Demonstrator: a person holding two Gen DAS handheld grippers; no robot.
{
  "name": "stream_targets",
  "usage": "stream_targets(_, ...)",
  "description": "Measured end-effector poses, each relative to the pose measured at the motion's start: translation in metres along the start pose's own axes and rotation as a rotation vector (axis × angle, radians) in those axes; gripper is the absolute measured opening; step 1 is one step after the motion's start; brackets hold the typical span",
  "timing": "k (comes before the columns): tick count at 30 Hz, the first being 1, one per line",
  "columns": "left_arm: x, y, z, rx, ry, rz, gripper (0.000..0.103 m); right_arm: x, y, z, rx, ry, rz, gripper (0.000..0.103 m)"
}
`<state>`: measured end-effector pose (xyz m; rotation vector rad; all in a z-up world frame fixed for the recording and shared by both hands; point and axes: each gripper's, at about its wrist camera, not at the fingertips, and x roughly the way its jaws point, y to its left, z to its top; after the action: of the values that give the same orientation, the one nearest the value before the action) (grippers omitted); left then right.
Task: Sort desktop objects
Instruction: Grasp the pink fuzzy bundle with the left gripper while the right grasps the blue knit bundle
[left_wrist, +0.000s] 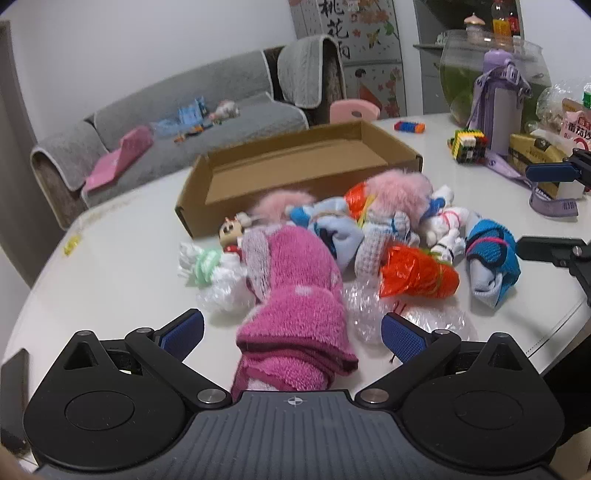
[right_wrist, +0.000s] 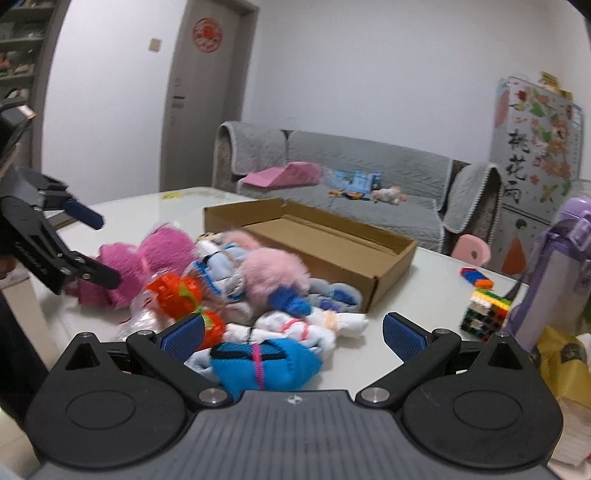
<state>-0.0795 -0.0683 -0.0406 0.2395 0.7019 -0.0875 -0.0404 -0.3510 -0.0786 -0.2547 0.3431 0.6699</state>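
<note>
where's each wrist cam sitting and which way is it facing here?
Left wrist: on the left gripper, angled down across the white table toward the grey sofa; own open jaws straddle a magenta fleece sock bundle.
Right wrist: on the right gripper, facing the same sofa; open jaws over a blue knitted sock bundle.
Shared: the empty brown cardboard box, the pile, each other's gripper.

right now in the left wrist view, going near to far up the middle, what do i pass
left hand-held gripper → pink sock → light blue bundle → cardboard box → sofa
</note>
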Motion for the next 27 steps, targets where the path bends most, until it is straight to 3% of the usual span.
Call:
stream_targets(9,0.03,0.007,0.003,-0.06,0.055,0.005,0.103,0.005,0.013,-0.002,-0.057,0.041,0.045,0.103)
stream_targets(19,0.049,0.033,0.006,-0.236,0.114,-0.052,0.102,0.016,0.022,-0.003,-0.089,0.086,0.052,0.103)
stream_targets(27,0.061,0.021,0.011,-0.193,0.131,-0.012,0.102,0.029,0.021,-0.006,-0.082,0.154,0.032,0.103)
